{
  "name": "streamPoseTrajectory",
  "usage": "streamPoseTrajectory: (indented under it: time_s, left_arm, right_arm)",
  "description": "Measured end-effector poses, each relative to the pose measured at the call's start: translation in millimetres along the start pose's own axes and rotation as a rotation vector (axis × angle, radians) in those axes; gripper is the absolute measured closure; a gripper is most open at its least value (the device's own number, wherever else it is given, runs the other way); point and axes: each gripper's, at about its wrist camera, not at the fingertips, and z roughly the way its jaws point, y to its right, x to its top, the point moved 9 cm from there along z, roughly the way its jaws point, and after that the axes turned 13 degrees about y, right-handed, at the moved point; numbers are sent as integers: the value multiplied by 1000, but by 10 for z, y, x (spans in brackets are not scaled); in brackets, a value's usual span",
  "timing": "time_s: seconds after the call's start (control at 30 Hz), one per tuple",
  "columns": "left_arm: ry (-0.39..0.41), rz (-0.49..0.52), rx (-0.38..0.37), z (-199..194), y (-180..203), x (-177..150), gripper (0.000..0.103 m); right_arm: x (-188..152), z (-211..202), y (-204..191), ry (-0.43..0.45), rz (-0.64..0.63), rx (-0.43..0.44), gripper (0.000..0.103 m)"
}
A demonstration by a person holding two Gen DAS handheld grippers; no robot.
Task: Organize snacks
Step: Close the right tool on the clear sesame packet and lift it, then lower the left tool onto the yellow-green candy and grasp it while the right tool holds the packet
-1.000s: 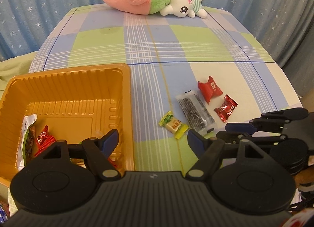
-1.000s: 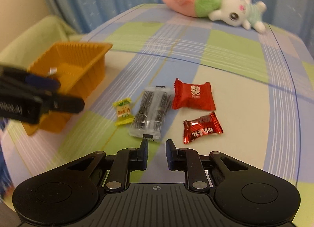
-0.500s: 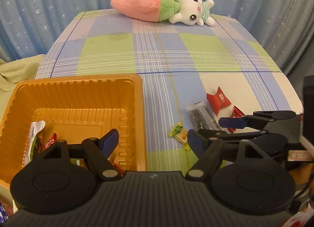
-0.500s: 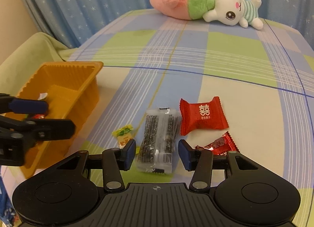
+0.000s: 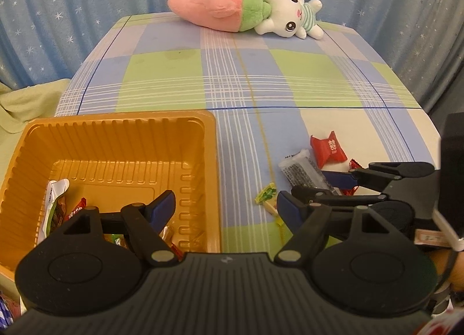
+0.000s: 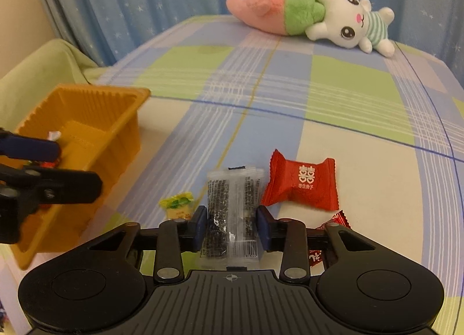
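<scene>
The right gripper [image 6: 232,226] sits low over the bench [image 6: 362,204], its jaws spread on either side of the clear packet of dark snack [image 6: 232,204]. The packet lies flat on the checked cloth between the two blue pads [image 6: 200,224], which stand close against its long edges; whether they actually press it cannot be told. Just right of the jaws and slightly ahead lies the red pillow candy [image 6: 301,182], touching or nearly touching the packet's corner. A smaller red wrapped candy [image 6: 337,220] peeks out behind the right finger. Just left of the jaws rests the small yellow-green candy [image 6: 177,206].

The left gripper [image 5: 226,207] has its jaws wide open and holds nothing. Its left finger hangs over the near right corner of the orange tray [image 5: 116,143], its right finger over the cloth outside the tray wall. Inside the tray, near the left finger, lie several wrapped snacks [image 5: 58,210]. Ahead and to the right of these jaws lies the small yellow-green candy [image 5: 266,194], with the right gripper [image 5: 348,187] just beyond it.

Far ahead of both, at the bench's back edge, lies a plush rabbit [image 6: 313,13] before a blue starred curtain [image 6: 145,1].
</scene>
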Motion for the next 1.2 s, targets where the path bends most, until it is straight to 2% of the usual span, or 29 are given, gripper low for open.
streamPoseTrajectory:
  time_s: [0.17, 0.27, 0.47, 0.53, 0.63, 0.77, 0.83, 0.93, 1.2]
  left_arm:
    - [2, 11, -25, 2, 120, 2, 31]
    - [0, 23, -58, 16, 256, -3, 36]
    - [-17, 50, -111, 100, 569, -50, 40]
    - [-36, 41, -118, 156, 627, -78, 49]
    - [-78, 26, -93, 286, 663, -125, 61]
    - [-137, 27, -28, 470, 662, -203, 66]
    - [-166, 24, 4, 549, 651, -242, 72]
    - [-198, 5, 45, 661, 628, -283, 72]
    - [-202, 5, 111, 793, 637, -312, 74]
  right_arm:
    - [174, -260, 18, 70, 18, 22, 67]
    - [271, -453, 86, 108, 35, 22, 67]
    - [276, -739, 449, 133, 112, -39, 67]
    - [234, -816, 586, 134, 133, -66, 67]
    - [166, -921, 786, 133, 164, -101, 67]
    - [89, -1054, 1001, 135, 199, -136, 67]
    - [67, -1094, 1073, 136, 210, -147, 67]
    - [34, -1157, 1177, 139, 224, -159, 67]
    - [-24, -1252, 1331, 139, 239, -172, 67]
